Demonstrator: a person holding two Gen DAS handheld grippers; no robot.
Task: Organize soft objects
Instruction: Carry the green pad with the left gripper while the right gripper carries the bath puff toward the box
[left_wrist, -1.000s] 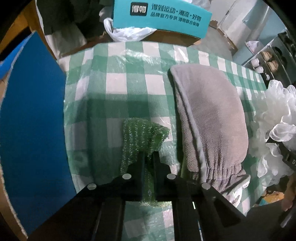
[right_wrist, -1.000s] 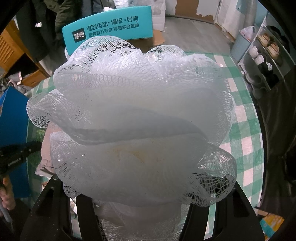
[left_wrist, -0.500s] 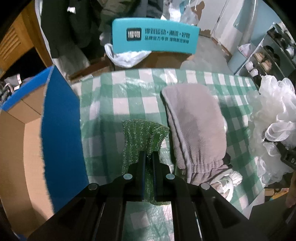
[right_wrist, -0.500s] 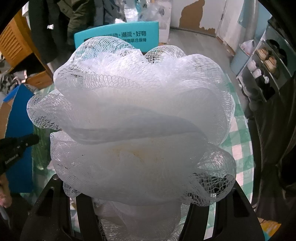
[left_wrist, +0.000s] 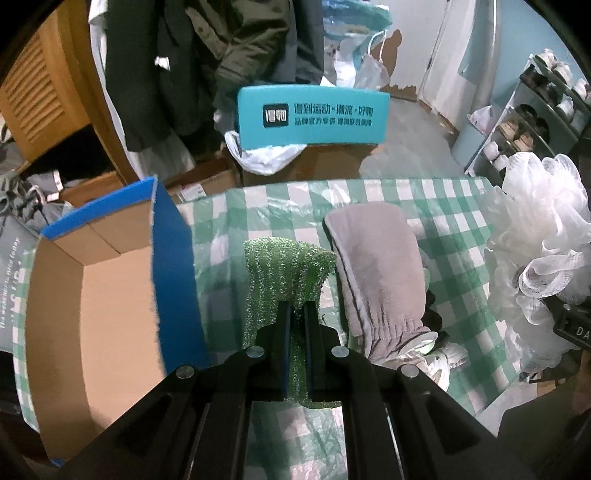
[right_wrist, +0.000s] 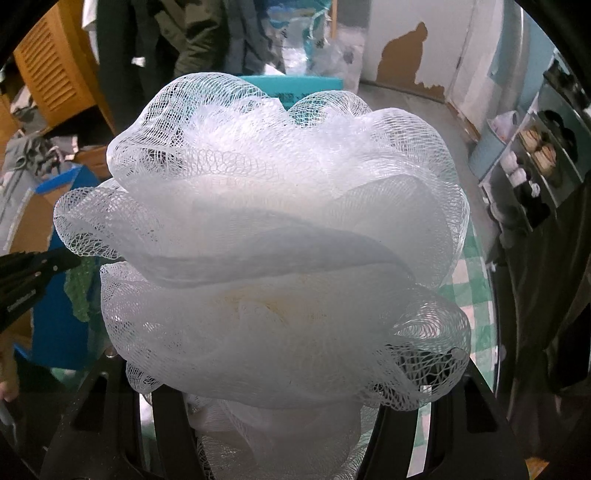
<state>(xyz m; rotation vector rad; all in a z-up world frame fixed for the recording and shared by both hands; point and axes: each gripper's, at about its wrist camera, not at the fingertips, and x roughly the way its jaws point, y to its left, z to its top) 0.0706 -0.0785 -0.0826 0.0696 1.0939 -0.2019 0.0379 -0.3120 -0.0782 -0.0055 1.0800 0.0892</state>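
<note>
Green glittery mesh scouring cloth (left_wrist: 284, 273): pinched between the 2 fingers of the left hand-held gripper (left_wrist: 295, 314), jaws nearly together on a fold of it. The cloth hangs limp off the fingertips, clear of the bench, its free end drooping forward.

White netted bath pouf (right_wrist: 273, 236): fills almost the whole right-wrist view. Right hand-held gripper (right_wrist: 280, 424) stands at a middling gap with the pouf's lower bulk bunched between its fingers; held, as far as the frame shows (the pads themselves are buried in mesh). In the left-wrist view the same pouf sits at the far right, above the bench edge.

Grey terry towel mitt with gathered cuff (left_wrist: 376, 269): lying flat on the green-and-white checked bench cloth (left_wrist: 454, 236), just right of the hanging scouring cloth, untouched.

Open cardboard box with blue outer walls (left_wrist: 173, 269): at the left edge of the bench, mouth up, interior looks empty in what is visible.

Step in hand, judged: both items are grasped and lifted; this is the carry phase toward a container. The blue box is the likely destination, though the task line does not name it.

Next move calls for:
1. Swing the left hand-held gripper leftward over the box wall with enough height that the dangling cloth clears the rim.
2. Open jaws only once the cloth is over the cavity.
3. Bring the pouf across after, since 2 grippers at 1 opening could collide.
4. Mitt remains for a later pick.
</note>
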